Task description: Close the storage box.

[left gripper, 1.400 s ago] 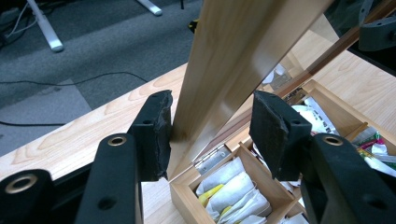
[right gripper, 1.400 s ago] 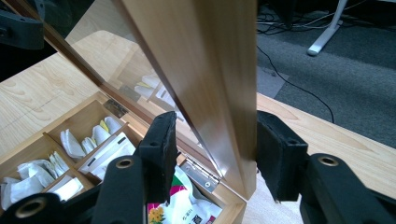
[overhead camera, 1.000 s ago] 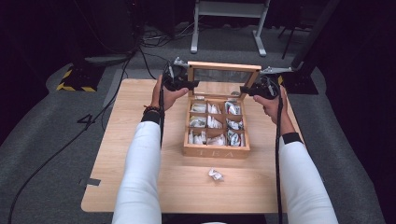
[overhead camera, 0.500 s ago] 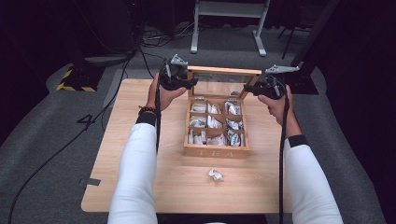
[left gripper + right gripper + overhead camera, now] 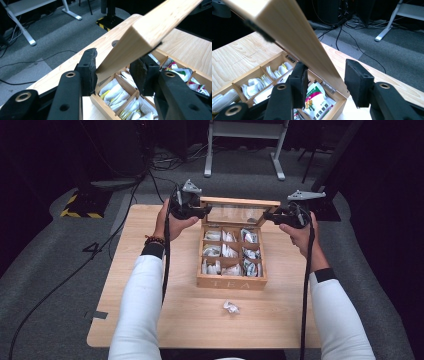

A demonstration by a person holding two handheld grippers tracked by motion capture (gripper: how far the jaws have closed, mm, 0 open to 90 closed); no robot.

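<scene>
Since the frame 0.5 s earlier, both grippers have stayed at the far corners of the tea box (image 5: 231, 281), and the lid (image 5: 239, 213) remains raised, standing near upright on the box's far edge.

The left gripper (image 5: 113, 71) sits at the lid's left end. Its 2 jaws are apart and straddle the wooden lid frame (image 5: 140, 37); whether the pads press the wood cannot be told.

The right gripper (image 5: 325, 80) sits at the lid's right end. Its 2 jaws are spread, with the lid edge (image 5: 294, 37) between them, near the left jaw and clear of the right jaw.

The box rests on the wooden table (image 5: 150, 320), far of centre, with packets in its compartments (image 5: 227, 252). A crumpled white scrap (image 5: 230, 307) lies on the table just near of the box front.
</scene>
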